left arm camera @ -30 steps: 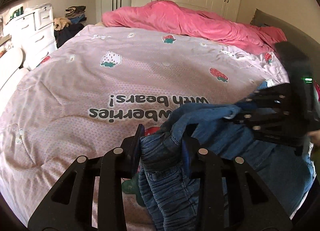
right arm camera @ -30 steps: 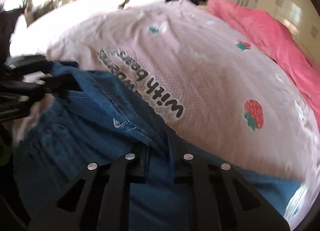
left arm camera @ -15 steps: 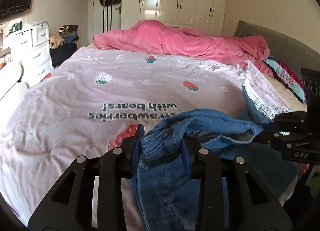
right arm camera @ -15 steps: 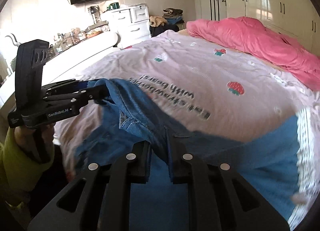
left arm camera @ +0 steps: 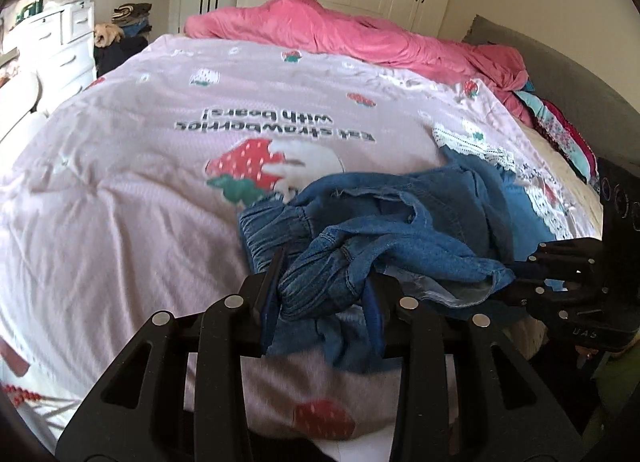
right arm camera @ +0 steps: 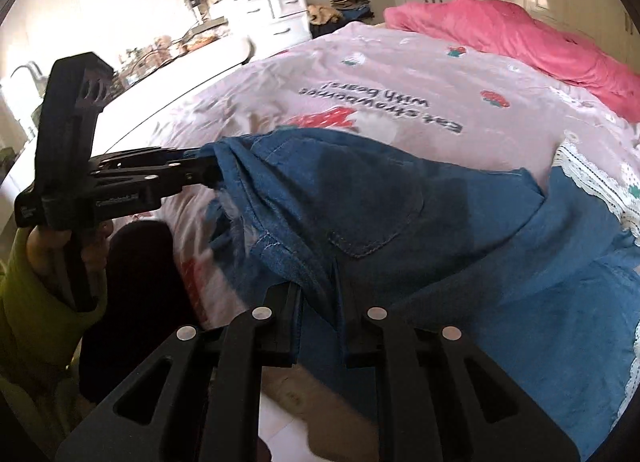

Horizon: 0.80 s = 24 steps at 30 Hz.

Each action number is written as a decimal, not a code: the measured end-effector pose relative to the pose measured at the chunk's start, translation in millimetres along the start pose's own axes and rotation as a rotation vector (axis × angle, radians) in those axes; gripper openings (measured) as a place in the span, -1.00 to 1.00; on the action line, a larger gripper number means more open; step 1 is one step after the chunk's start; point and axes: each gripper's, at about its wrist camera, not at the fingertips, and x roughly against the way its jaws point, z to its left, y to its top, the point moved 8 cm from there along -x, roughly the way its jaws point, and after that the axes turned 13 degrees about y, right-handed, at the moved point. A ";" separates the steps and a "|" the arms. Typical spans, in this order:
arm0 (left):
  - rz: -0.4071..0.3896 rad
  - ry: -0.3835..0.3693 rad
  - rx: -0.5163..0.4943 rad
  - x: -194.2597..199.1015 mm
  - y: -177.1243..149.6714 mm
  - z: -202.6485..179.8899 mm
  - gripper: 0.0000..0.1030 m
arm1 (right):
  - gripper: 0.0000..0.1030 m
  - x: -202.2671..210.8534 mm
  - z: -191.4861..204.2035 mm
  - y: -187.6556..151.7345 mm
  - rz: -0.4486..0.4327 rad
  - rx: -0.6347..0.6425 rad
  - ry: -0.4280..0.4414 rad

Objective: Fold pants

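Note:
The blue denim pants [left arm camera: 400, 230] hang bunched between my two grippers at the near edge of the bed. My left gripper [left arm camera: 324, 282] is shut on the gathered elastic waistband. It also shows in the right wrist view [right arm camera: 208, 174], at the left, pinching the cloth's far corner. My right gripper [right arm camera: 316, 286] is shut on the other side of the waistband, next to a back pocket [right arm camera: 372, 218]. It shows in the left wrist view [left arm camera: 520, 282], at the right. The pants' lower part drapes on the bed.
The bed has a pale pink quilt [left arm camera: 160, 166] with strawberry prints. A bright pink duvet [left arm camera: 360, 34] lies heaped at the far end. A blue lace-edged cloth [right arm camera: 560, 302] lies under the pants. White drawers [left arm camera: 60, 42] stand left, wardrobes behind.
Both grippers have carried the pants forward over the bed and spread slightly apart. The pants now lie more over the quilt, with the back pocket showing.

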 end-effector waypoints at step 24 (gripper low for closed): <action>-0.001 -0.005 -0.012 50.6 4.9 -10.2 -0.17 | -0.39 -25.2 10.6 -39.0 0.088 -0.030 0.054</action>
